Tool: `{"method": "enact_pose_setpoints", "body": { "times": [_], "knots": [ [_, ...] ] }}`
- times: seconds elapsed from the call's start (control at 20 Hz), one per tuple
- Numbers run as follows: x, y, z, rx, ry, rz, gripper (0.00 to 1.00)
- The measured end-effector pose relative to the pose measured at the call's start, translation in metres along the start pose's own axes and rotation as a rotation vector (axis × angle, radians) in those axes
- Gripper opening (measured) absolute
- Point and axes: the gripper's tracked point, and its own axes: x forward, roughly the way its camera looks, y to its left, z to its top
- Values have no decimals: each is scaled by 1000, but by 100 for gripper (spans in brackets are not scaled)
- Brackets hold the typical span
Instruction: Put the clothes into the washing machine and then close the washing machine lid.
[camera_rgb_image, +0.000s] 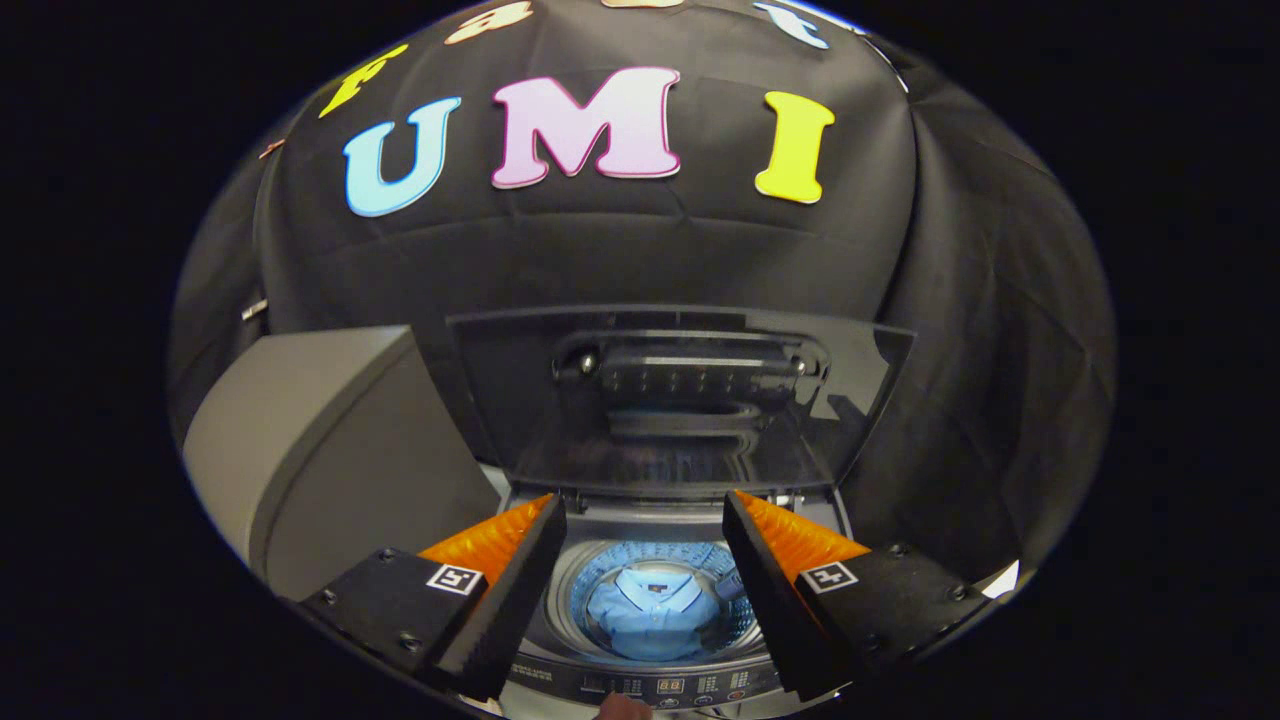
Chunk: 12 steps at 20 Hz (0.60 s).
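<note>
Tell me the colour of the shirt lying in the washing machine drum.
Light blue: the shirt shows best in the gripper view, beyond the open gripper.

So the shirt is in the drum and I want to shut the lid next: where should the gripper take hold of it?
Probably the lid by its free top edge, coming from the front. It stands upright, hinged at the rear behind the drum where the blue shirt lies. The gripper is open and empty.

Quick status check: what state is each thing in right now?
Lid: open, standing upright behind the drum.
Shirt: blue, lying inside the drum.
Drum: uncovered, holding the shirt.
Gripper: open, holding nothing, fingers above the drum.
Control panel: display lit.
</note>
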Motion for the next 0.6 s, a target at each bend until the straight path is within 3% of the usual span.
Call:
{"method": "enact_pose_setpoints", "body": {
  "times": [0.3, 0.6],
  "knots": [
    [1, -14, 104, 37, -167, -22, 99],
    [61, -20, 148, 65, -161, -12, 99]
  ]
}}
